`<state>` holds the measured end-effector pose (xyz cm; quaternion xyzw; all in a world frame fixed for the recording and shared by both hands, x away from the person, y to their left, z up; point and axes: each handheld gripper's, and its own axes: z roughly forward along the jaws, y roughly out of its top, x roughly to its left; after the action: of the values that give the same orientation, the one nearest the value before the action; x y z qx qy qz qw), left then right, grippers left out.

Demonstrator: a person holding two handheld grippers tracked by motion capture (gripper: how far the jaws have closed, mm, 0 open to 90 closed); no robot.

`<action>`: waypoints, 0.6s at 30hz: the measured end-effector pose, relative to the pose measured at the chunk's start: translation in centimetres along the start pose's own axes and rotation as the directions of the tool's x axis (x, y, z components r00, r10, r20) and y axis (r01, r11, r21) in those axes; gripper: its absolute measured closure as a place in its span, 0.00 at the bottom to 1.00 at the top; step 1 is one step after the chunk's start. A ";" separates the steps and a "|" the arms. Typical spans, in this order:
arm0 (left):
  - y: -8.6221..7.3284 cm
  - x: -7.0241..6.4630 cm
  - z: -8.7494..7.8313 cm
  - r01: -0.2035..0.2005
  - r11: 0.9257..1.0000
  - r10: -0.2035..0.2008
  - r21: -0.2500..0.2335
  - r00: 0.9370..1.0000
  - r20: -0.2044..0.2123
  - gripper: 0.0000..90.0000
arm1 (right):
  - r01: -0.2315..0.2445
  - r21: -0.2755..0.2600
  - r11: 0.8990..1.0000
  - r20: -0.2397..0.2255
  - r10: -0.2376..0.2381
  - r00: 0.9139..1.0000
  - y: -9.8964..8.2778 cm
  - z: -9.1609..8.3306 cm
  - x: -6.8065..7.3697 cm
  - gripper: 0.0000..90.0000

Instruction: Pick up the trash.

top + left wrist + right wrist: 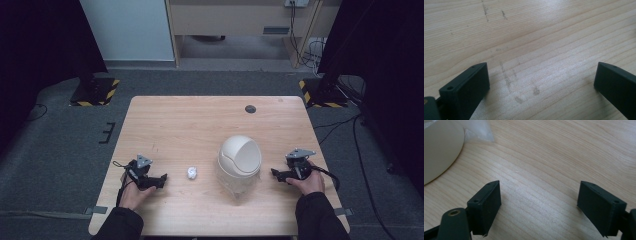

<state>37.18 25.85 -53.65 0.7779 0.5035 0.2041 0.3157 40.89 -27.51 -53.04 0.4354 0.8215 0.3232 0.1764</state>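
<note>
Gripper pair (159, 181) (278, 175) gapes around one bin (239, 159), one paper wad (192, 172).

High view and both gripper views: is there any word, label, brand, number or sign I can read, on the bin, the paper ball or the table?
None can be read.
Cream swing-lid bin: plain, no label showing.
Crumpled paper ball: too small to tell any print.
Wooden table: grey scuff marks, no writing.
Yellow-and-black hazard stripes on the stand bases on the floor: a warning pattern, no words.
Left gripper and right gripper: no markings legible.
</note>
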 end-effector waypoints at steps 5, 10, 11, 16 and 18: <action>0.0 0.0 0.0 0.000 1.000 0.000 0.000 1.000 0.000 0.00 | -0.014 -0.048 0.999 -0.007 0.014 1.000 0.6 -0.6 0.0 0.22; 0.0 0.0 0.0 0.000 1.000 0.000 0.000 1.000 0.000 0.00 | -0.025 -0.101 0.995 -0.009 0.024 1.000 0.9 -1.3 -0.2 0.22; 0.0 0.0 0.0 0.000 1.000 0.000 0.000 1.000 0.000 0.00 | -0.030 -0.108 0.994 -0.011 0.029 1.000 1.0 -1.4 -0.2 0.22; 0.0 0.0 0.0 0.000 1.000 0.000 0.000 1.000 0.000 0.00 | -0.072 -0.215 0.974 -0.011 0.072 0.997 1.7 -2.6 -0.6 0.22; 0.0 0.0 0.0 0.000 1.000 0.000 0.000 1.000 0.000 0.00 | -0.091 -0.244 0.965 -0.009 0.092 0.996 1.9 -3.0 -0.8 0.22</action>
<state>37.17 25.84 -53.65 0.7780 0.5033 0.2041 0.3158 40.72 -28.55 -49.55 0.4481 0.7543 0.4293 0.2144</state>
